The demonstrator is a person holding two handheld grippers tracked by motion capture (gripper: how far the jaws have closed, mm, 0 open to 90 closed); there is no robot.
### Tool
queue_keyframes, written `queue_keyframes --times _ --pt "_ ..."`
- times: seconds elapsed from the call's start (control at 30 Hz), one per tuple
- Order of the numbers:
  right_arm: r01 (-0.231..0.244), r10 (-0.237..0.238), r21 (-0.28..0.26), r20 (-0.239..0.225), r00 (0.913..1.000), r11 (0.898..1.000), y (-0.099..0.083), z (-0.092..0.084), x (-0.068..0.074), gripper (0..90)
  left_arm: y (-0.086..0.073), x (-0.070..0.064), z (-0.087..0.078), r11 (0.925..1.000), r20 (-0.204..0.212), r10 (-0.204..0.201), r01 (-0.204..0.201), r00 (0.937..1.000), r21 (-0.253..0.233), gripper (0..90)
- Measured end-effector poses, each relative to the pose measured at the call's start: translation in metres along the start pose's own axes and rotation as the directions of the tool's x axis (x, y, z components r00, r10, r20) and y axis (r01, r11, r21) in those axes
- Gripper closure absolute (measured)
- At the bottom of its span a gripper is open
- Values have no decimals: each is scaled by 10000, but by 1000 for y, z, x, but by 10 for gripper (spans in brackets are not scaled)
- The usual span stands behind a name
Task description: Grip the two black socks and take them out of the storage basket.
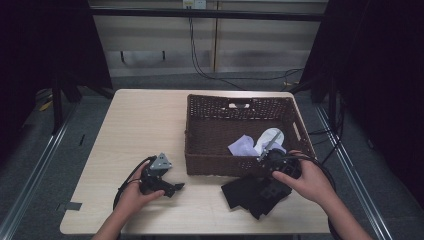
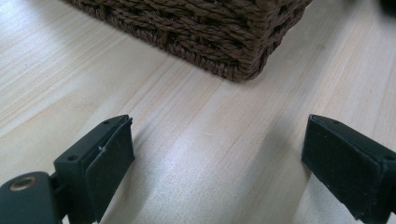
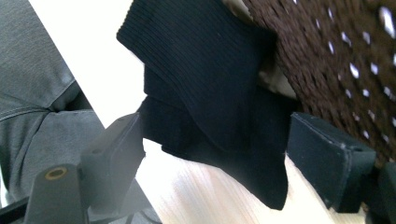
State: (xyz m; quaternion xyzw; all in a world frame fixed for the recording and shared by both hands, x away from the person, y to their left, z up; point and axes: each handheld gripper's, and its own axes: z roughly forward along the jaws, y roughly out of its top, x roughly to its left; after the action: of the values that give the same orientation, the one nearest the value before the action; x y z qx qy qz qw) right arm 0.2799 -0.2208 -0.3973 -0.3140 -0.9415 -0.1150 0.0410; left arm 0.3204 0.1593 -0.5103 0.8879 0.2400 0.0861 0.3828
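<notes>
A black ribbed cloth (image 1: 245, 196) lies crumpled on the wooden table (image 1: 145, 125), just in front of the brown wicker basket (image 1: 220, 162). My right gripper (image 1: 272, 189) hovers over it near the basket's front right corner. In the right gripper view the black cloth (image 3: 210, 93) lies between the wide-apart jaws of my right gripper (image 3: 215, 154), and the pads do not press on it. My left gripper (image 1: 175, 189) rests low on the table to the basket's left. Its jaws (image 2: 217, 154) stand open over bare wood, facing a corner of the basket (image 2: 210, 32).
Inside the basket lie a pale lavender cloth (image 1: 242, 146) and a white cloth (image 1: 272, 136). The basket wall (image 3: 336, 56) is close beside the right gripper. The table's front edge runs near both hands. Dark floor and cables surround the table.
</notes>
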Motion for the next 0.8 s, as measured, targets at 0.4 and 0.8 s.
queue_keyframes --times 0.4,0.8 --pt "-829 821 -603 -156 9965 9947 -35 17 -15 188 0 0 0 10000 5 -7 7 10000 11 85" --pt "-1655 1694 -1766 76 9855 9703 -75 38 -36 186 0 0 0 10000 1 2 -2 10000 -2 85"
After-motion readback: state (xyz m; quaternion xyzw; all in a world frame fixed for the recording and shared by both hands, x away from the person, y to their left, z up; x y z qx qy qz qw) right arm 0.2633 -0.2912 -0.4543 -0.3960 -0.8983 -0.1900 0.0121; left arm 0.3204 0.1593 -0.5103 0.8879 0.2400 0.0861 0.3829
